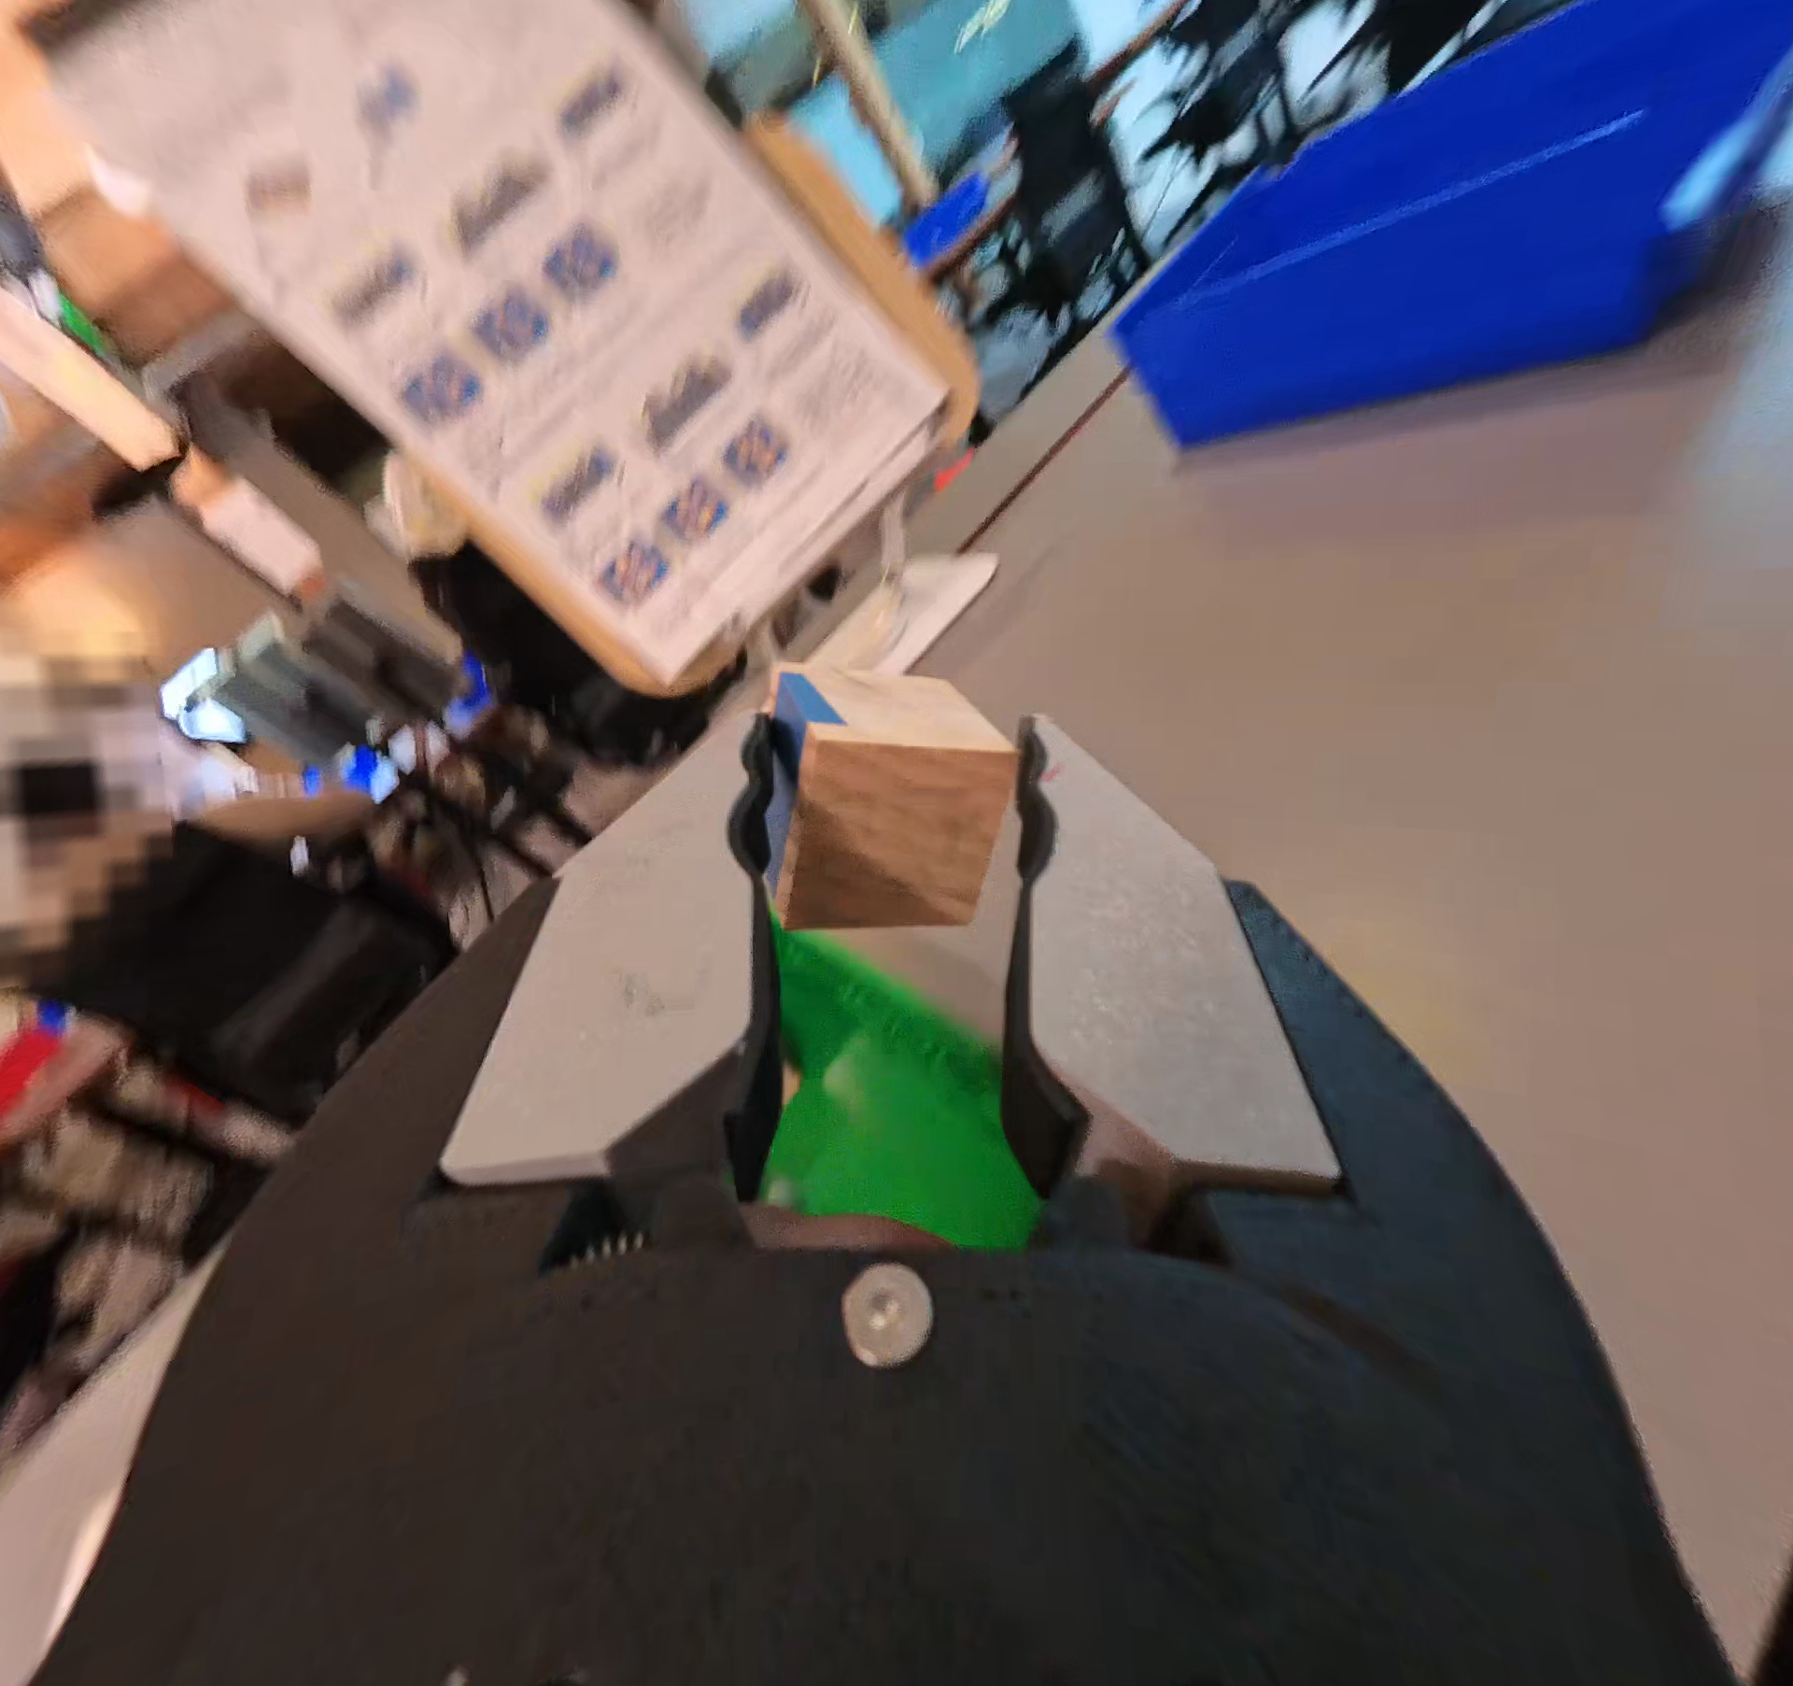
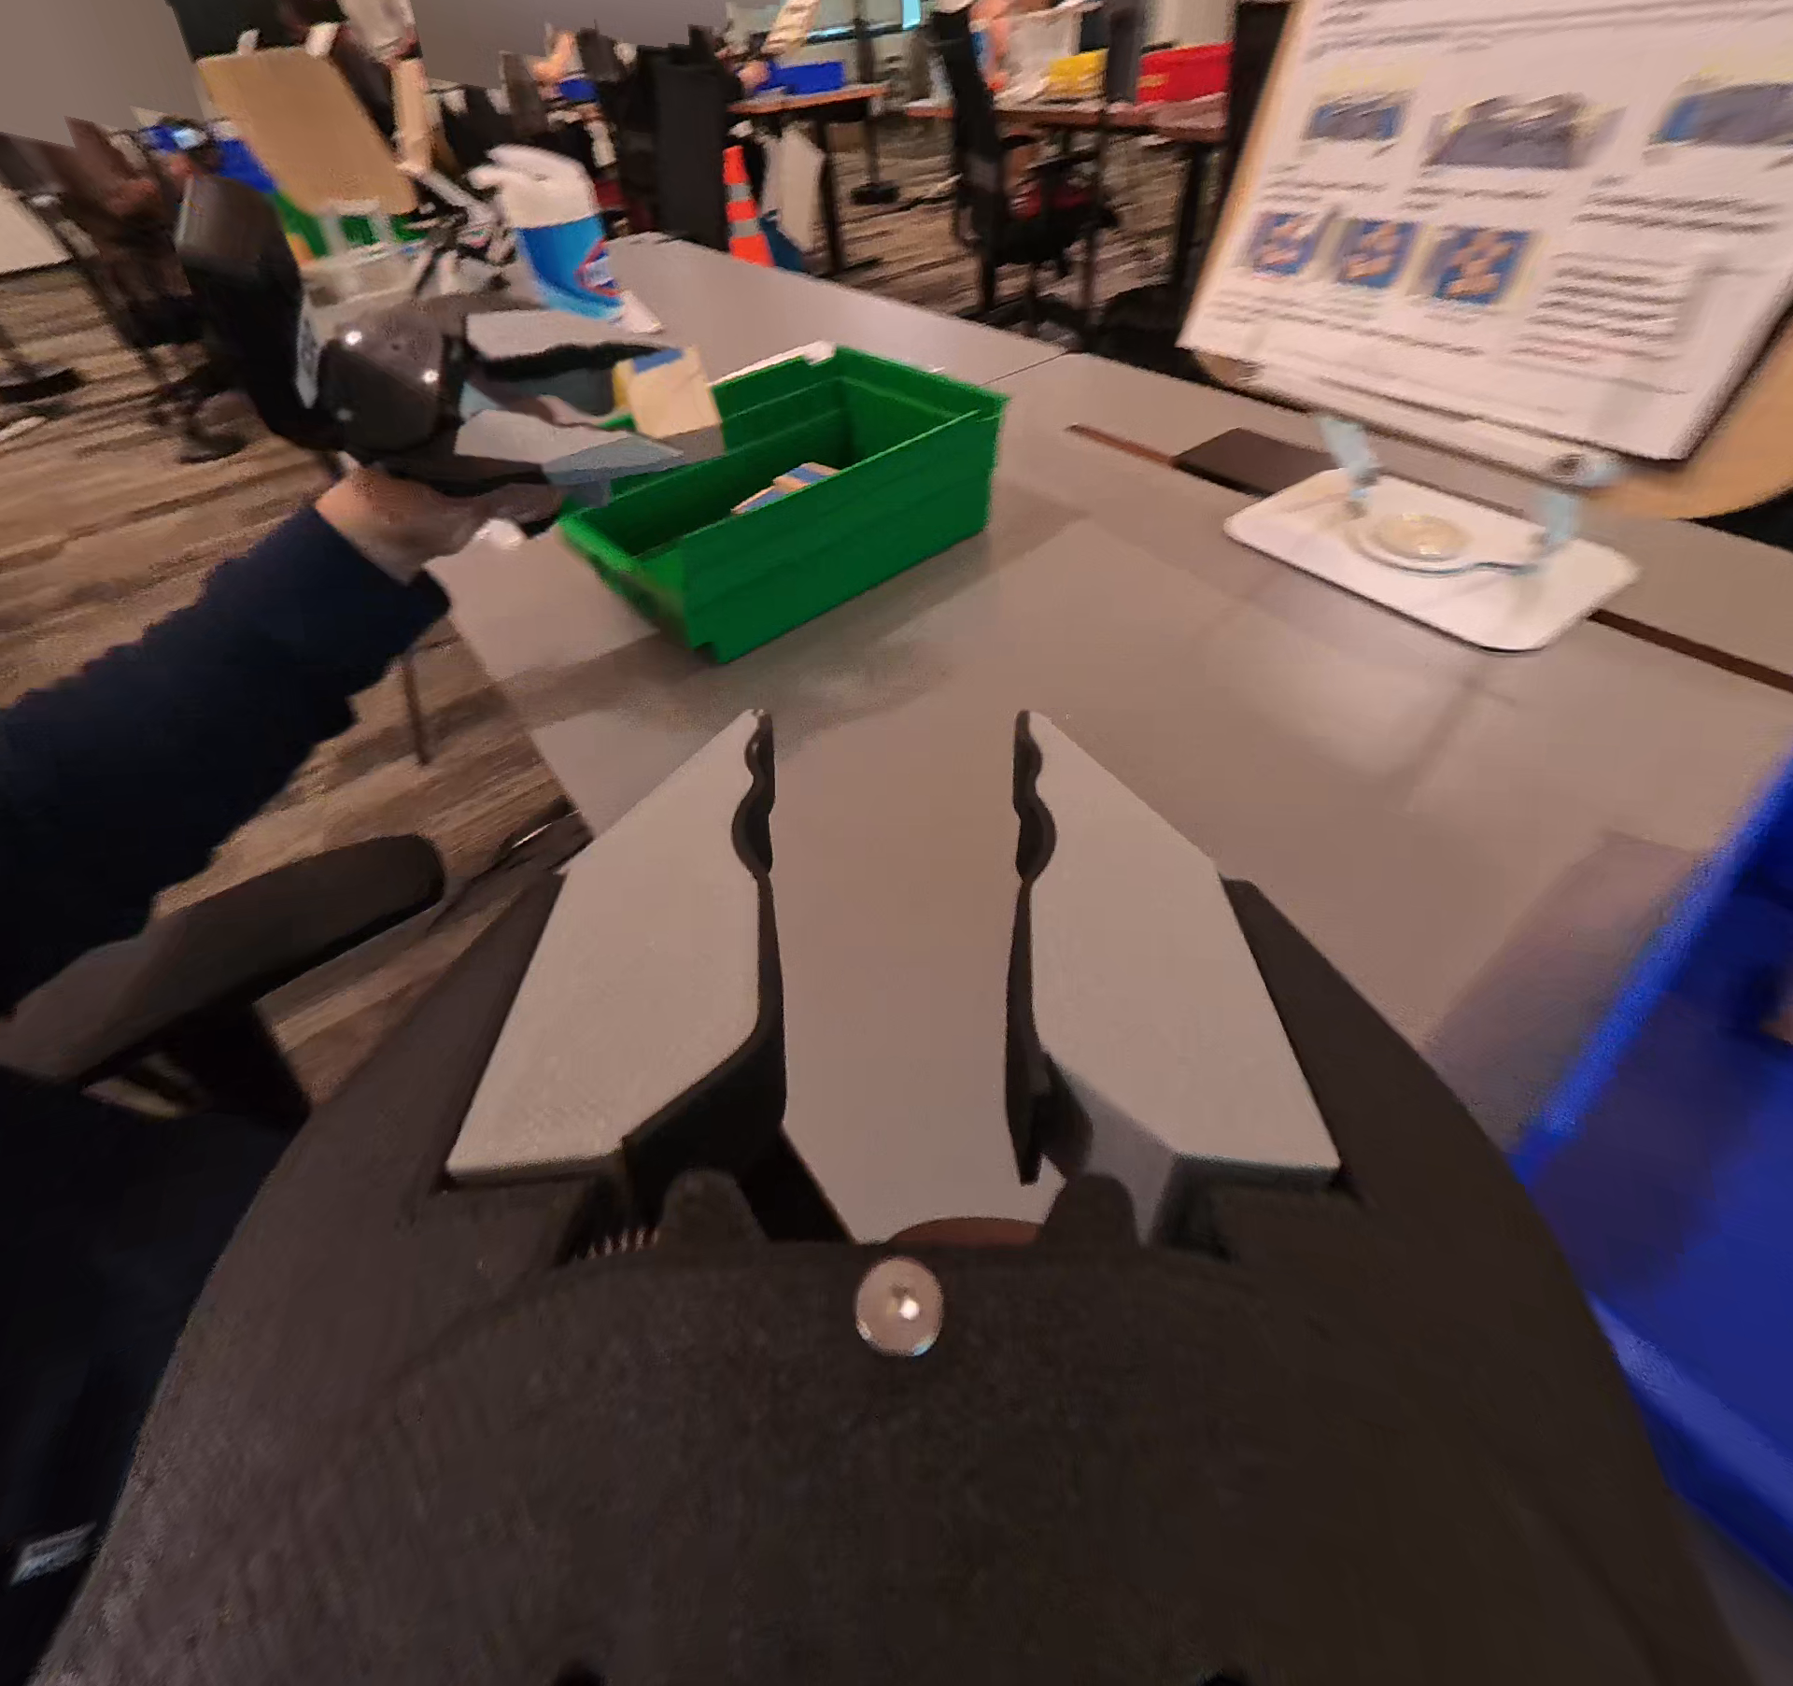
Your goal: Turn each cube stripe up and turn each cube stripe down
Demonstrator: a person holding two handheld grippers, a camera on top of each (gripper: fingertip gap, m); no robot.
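Observation:
My left gripper [image 1: 888, 800] is shut on a wooden cube [image 1: 897, 824] with a blue stripe [image 1: 800, 703] on its left and top-left side, held in the air above the green bin [image 1: 873, 1115]. From the right wrist view, the left gripper [image 2: 669, 421] holds that cube [image 2: 669, 397] over the left end of the green bin [image 2: 834, 514], which holds more striped cubes [image 2: 786, 486]. My right gripper [image 2: 893, 800] is open and empty, low over the grey table [image 2: 1261, 766], well short of the bin.
A blue bin [image 1: 1455, 281] sits on the table to the right; its edge shows in the right wrist view [image 2: 1698, 1106]. An instruction board on a white stand [image 2: 1436, 552] stands at the back right. A wipes canister [image 2: 563, 242] stands behind the green bin. People and desks fill the background.

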